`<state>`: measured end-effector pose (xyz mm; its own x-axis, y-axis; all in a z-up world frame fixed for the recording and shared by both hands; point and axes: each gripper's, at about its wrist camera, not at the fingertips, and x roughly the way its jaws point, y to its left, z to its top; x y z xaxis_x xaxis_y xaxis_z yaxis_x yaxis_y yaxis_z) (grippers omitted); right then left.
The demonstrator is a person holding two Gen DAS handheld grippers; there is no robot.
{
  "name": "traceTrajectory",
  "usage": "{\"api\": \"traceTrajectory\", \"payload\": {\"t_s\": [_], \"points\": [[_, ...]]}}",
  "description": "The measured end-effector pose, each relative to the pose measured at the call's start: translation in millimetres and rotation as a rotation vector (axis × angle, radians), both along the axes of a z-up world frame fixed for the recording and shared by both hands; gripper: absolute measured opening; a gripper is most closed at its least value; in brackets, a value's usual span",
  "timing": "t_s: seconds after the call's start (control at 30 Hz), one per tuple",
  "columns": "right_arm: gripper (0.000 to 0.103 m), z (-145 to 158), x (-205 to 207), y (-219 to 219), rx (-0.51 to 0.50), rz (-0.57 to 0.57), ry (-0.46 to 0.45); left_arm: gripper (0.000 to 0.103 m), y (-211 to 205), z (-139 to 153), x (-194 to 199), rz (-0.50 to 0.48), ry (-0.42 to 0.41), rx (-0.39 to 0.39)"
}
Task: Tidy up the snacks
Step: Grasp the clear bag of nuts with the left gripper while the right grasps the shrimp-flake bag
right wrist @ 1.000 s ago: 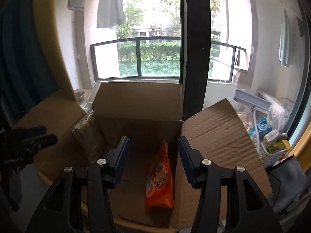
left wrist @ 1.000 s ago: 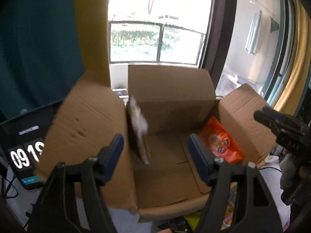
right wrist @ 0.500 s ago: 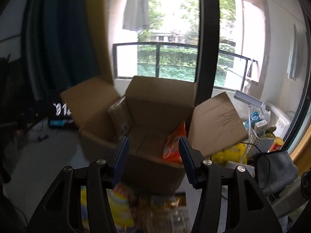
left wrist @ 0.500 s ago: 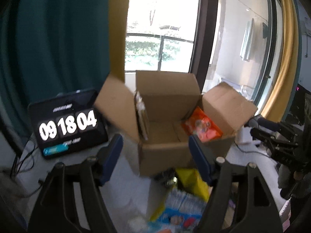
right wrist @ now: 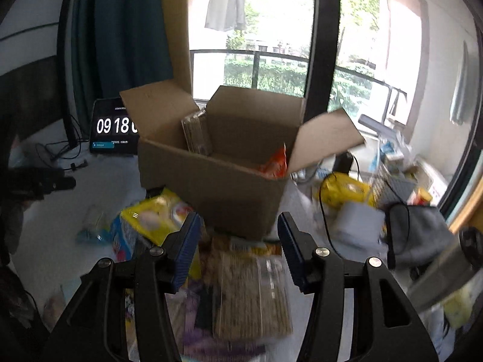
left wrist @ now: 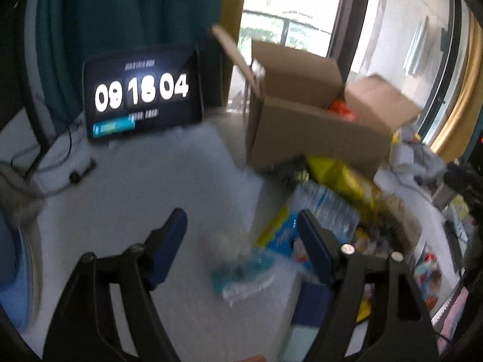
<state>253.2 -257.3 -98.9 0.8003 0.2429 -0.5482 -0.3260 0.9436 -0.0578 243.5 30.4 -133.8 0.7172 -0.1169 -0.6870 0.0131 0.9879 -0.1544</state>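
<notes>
A white table [right wrist: 57, 241] carries an open cardboard box [right wrist: 217, 187] at its far middle. A tablet clock [right wrist: 113, 129] stands to the box's left. Snack packets lie near the box: a yellow bag [right wrist: 151, 217], what seems a clear-wrapped blue packet [left wrist: 241, 271], and a tan cracker pack [right wrist: 250, 286].

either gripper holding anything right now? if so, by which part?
Nothing held. Left gripper is empty, jaws opening above a blurred clear packet. Right gripper is open and empty over the snack pile.
</notes>
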Motion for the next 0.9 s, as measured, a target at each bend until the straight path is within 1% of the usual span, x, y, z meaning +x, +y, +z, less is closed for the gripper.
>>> {"api": "traceTrajectory", "payload": {"t_s": [0.07, 0.17, 0.23, 0.33, 0.4, 0.43, 0.5, 0.53, 0.63, 0.7, 0.77, 0.83, 0.87, 0.9], "points": [[0.056, -5.9, -13.4, -9.7, 0.012, -0.013, 0.006, 0.077, -2.2, -10.0, -10.5, -0.015, 0.026, -0.008], [0.057, -20.0, -36.9, -26.9, 0.051, -0.041, 0.039, 0.077, -12.4, -24.6, -30.6, -0.052, 0.062, -0.022], [0.059, -32.1, -50.8, -34.0, 0.064, -0.05, 0.069, 0.077, -21.6, -33.2, -43.7, -0.085, 0.091, -0.04], [0.065, -49.7, -70.4, -44.2, 0.092, -0.075, 0.119, 0.077, -37.7, -40.7, -62.6, -0.144, 0.112, -0.056], [0.074, -57.5, -82.0, -50.4, 0.112, -0.095, 0.142, 0.077, -48.0, -43.7, -74.9, -0.19, 0.121, -0.061], [0.077, -61.3, -88.8, -53.9, 0.125, -0.107, 0.149, 0.077, -52.2, -44.7, -80.0, -0.206, 0.124, -0.063], [0.088, -69.2, -101.9, -59.5, 0.153, -0.128, 0.157, 0.078, -56.3, -46.4, -89.0, -0.224, 0.13, -0.065], [0.089, -72.2, -105.0, -61.3, 0.161, -0.137, 0.16, 0.078, -58.5, -48.5, -94.8, -0.24, 0.14, -0.067], [0.09, -85.1, -112.6, -66.8, 0.205, -0.163, 0.181, 0.079, -67.2, -55.9, -110.0, -0.297, 0.169, -0.05], [0.09, -97.0, -115.7, -70.3, 0.241, -0.161, 0.194, 0.079, -73.2, -61.0, -122.3, -0.331, 0.177, -0.013], [0.09, -111.9, -114.9, -73.2, 0.254, -0.192, 0.231, 0.079, -74.8, -64.6, -128.0, -0.349, 0.184, 0.008], [0.09, -123.6, -115.3, -74.4, 0.272, -0.2, 0.264, 0.079, -75.3, -70.4, -132.6, -0.372, 0.191, 0.035], [0.09, -127.7, -115.7, -74.3, 0.287, -0.194, 0.278, 0.082, -75.3, -75.3, -133.9, -0.388, 0.197, 0.045], [0.09, -131.2, -116.0, -73.9, 0.306, -0.183, 0.289, 0.09, -73.8, -78.4, -134.7, -0.398, 0.185, 0.042]]}}
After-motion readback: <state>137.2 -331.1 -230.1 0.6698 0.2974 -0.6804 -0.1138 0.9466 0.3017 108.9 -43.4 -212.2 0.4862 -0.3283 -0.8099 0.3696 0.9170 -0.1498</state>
